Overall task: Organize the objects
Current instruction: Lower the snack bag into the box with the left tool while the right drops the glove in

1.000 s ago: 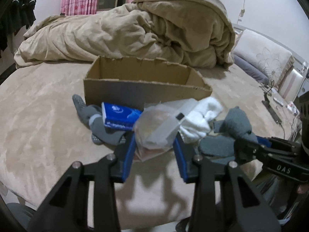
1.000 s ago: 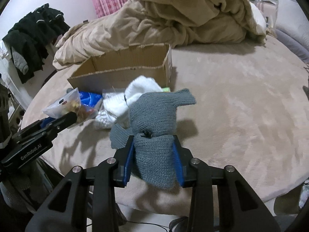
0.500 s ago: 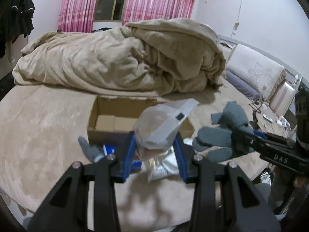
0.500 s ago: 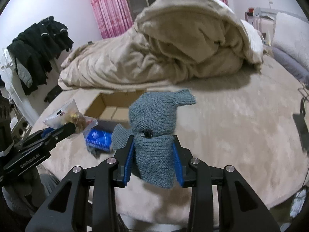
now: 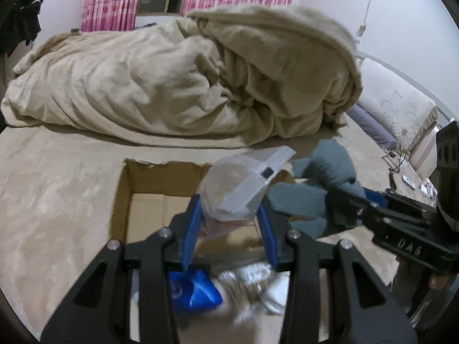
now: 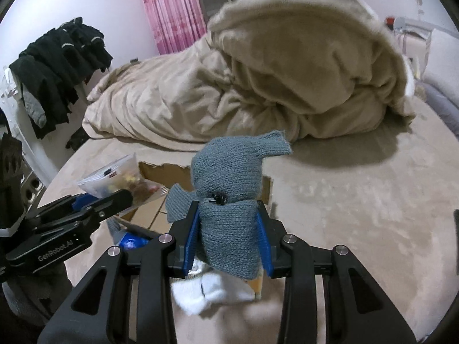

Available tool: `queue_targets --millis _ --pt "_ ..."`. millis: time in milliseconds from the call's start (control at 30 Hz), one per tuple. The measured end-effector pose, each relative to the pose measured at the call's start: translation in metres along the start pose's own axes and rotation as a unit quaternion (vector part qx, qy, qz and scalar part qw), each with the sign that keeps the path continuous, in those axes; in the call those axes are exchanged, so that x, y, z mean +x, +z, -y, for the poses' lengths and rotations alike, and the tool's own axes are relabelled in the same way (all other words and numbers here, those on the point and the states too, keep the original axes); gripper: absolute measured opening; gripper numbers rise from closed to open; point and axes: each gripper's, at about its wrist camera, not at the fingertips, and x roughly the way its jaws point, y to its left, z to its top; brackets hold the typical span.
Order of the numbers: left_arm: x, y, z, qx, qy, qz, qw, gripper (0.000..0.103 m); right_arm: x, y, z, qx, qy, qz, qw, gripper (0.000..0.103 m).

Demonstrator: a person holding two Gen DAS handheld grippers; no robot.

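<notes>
Left hand-held gripper (image 5: 229,220): blue pads closed on a clear zip bag (image 5: 243,183) of snacks, held above the open cardboard box (image 5: 123,195), zip strip tilted toward 2 o'clock.

Right hand-held gripper (image 6: 228,238): pads clamped on a grey knit sock (image 6: 229,189), bundled and standing upright between them, cuff flap pointing to 2 o'clock. In the left wrist view the sock hangs at 3 o'clock of the zip bag, over the box's right end.

Cardboard box: brown, torn top edge, flaps showing inside; sits on the beige bed (image 6: 358,200) surface.

Blue packet (image 5: 195,289): on the bed at 6 o'clock of the box, just below the left gripper, blurred.

White sock (image 6: 212,292): on the bed beneath the right gripper. A crumpled silvery item (image 5: 249,281) lies beside the blue packet; kind cannot be told.

Beige duvet (image 5: 186,80): heaped at 12 o'clock behind the box.

Pink curtains (image 5: 109,3): on the far wall.

Dark clothes (image 6: 57,66): hanging at 10 o'clock in the right wrist view.
</notes>
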Motion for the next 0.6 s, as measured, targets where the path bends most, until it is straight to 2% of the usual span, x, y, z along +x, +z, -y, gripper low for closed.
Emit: queue_targets --millis 133,300,400,433,467,533,600 --pt "0.046 -0.005 -0.008 -0.015 -0.006 -0.04 0.9991 0.04 0.041 -0.002 0.008 0.006 0.004 -0.03 1.0 0.038" --pt "0.079 -0.011 -0.012 -0.013 0.0 -0.066 0.9978 0.042 0.069 -0.005 0.013 0.003 0.015 -0.037 0.999 0.039" --pt "0.084 -0.01 -0.015 -0.014 0.01 -0.076 0.997 0.052 0.079 -0.006 0.014 0.002 0.019 -0.045 0.999 0.041" --pt "0.081 -0.009 -0.017 -0.016 0.014 -0.073 0.9971 0.059 0.079 -0.005 0.014 -0.002 0.02 -0.042 0.999 0.047" --pt "0.074 -0.006 -0.019 -0.022 0.018 -0.064 0.9975 0.067 0.076 -0.003 0.013 -0.005 0.019 -0.04 0.999 0.062" --pt "0.06 -0.003 -0.023 -0.031 0.018 -0.05 0.9981 0.071 0.069 0.0 0.012 -0.003 0.024 -0.03 0.999 0.085" --pt "0.04 0.0 -0.026 -0.035 0.021 -0.037 0.9985 0.071 0.055 0.004 0.009 0.001 0.024 -0.02 1.0 0.085"
